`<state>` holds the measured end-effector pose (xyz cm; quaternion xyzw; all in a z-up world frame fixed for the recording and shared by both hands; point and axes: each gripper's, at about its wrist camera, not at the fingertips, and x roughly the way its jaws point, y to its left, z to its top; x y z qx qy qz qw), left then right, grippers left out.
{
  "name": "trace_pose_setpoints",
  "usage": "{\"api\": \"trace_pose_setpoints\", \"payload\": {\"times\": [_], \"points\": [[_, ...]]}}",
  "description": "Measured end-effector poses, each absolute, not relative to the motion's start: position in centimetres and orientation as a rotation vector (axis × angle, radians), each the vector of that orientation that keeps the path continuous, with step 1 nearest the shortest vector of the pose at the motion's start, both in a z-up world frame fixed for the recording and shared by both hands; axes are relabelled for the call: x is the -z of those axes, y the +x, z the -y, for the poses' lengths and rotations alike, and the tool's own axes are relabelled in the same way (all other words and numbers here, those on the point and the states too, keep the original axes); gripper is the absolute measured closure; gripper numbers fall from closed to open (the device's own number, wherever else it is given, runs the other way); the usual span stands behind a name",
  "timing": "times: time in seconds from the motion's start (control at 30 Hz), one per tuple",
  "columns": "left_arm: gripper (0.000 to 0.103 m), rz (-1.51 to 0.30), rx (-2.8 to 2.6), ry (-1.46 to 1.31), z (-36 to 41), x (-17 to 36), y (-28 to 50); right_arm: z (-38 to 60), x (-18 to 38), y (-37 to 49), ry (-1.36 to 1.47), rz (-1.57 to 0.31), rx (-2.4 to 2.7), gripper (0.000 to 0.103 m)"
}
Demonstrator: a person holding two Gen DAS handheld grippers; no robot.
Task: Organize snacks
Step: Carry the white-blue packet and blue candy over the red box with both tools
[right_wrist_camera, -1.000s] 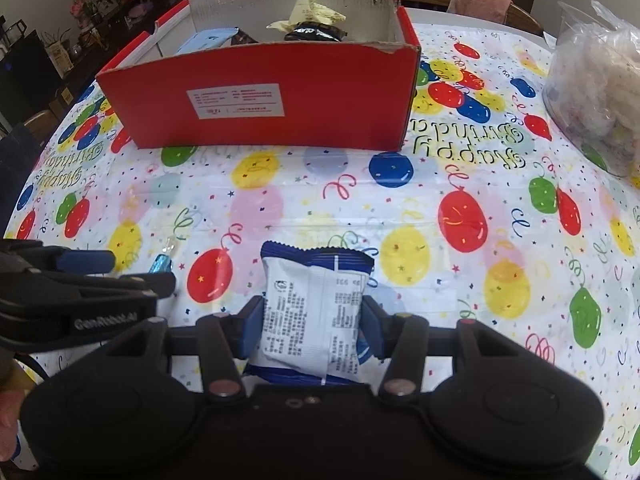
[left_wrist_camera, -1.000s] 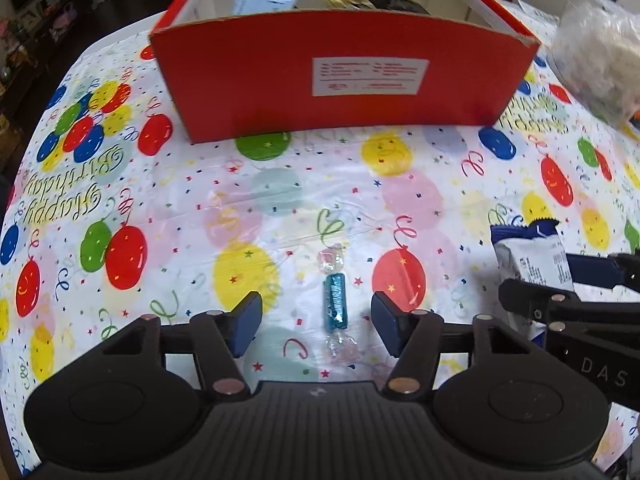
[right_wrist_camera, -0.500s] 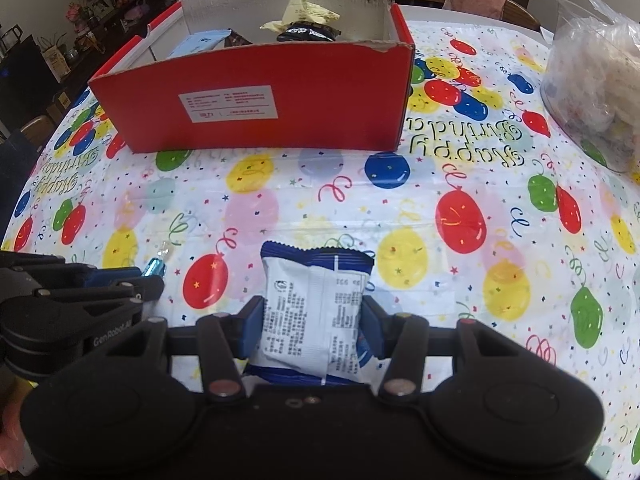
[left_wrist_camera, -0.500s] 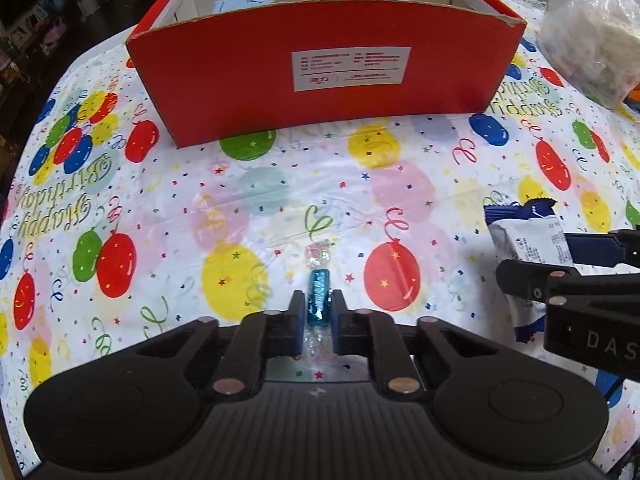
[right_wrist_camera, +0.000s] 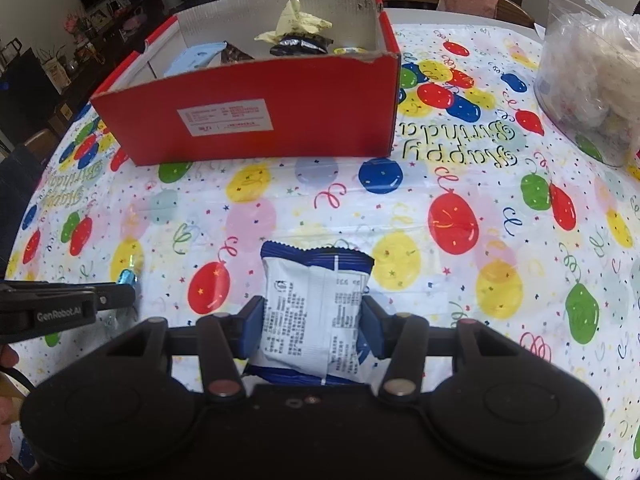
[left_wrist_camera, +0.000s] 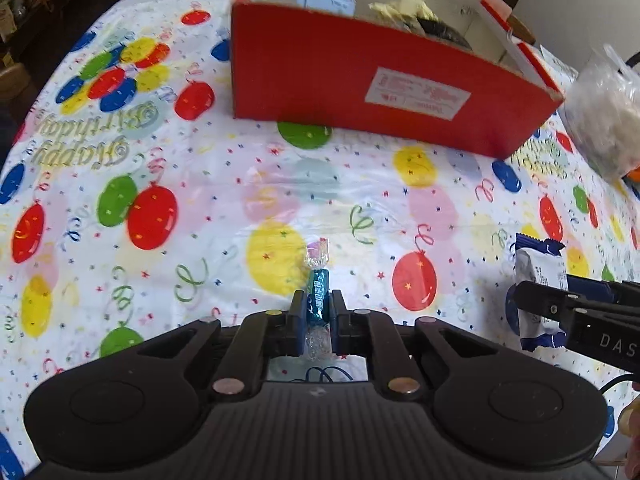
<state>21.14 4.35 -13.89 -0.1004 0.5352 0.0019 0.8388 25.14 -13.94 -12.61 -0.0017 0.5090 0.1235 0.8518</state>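
Note:
My left gripper (left_wrist_camera: 317,312) is shut on a small blue foil candy (left_wrist_camera: 318,294) with clear twisted ends, held above the tablecloth. My right gripper (right_wrist_camera: 312,322) is shut on a white and blue snack packet (right_wrist_camera: 314,308), which also shows at the right of the left wrist view (left_wrist_camera: 538,272). The red cardboard box (right_wrist_camera: 256,120) stands open at the far side of the table and holds several wrapped snacks. It also shows in the left wrist view (left_wrist_camera: 360,76). The candy's tip (right_wrist_camera: 127,277) shows at the left of the right wrist view, beside the left gripper's arm.
A table with a balloon-print birthday tablecloth (right_wrist_camera: 460,216) lies under everything. A clear plastic bag of pale snacks (right_wrist_camera: 592,80) sits at the far right, also in the left wrist view (left_wrist_camera: 604,120). Chairs and dark furniture stand beyond the table.
My left gripper closed on the blue candy and lifted it, turning left. The right gripper kept hold of the packet and rose, so the box's inside shows more.

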Motion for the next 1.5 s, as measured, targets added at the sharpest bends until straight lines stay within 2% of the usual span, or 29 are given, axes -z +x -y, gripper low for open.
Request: {"api": "trace_pose_setpoints", "payload": {"times": [0.33, 0.87, 1.5], "points": [[0.092, -1.032, -0.003, -0.191, -3.7, 9.6, 21.3, 13.7, 8.9, 25.3, 0.005, -1.000, -0.317, 0.054], [0.092, -0.899, -0.008, -0.137, -4.2, 3.7, 27.6, 13.9, 3.1, 31.9, 0.029, -0.838, -0.319, 0.054], [0.092, -0.924, -0.060, -0.069, -5.1, 4.1, 37.2, 11.4, 4.8, 42.7, -0.001, -0.908, -0.323, 0.054]]}}
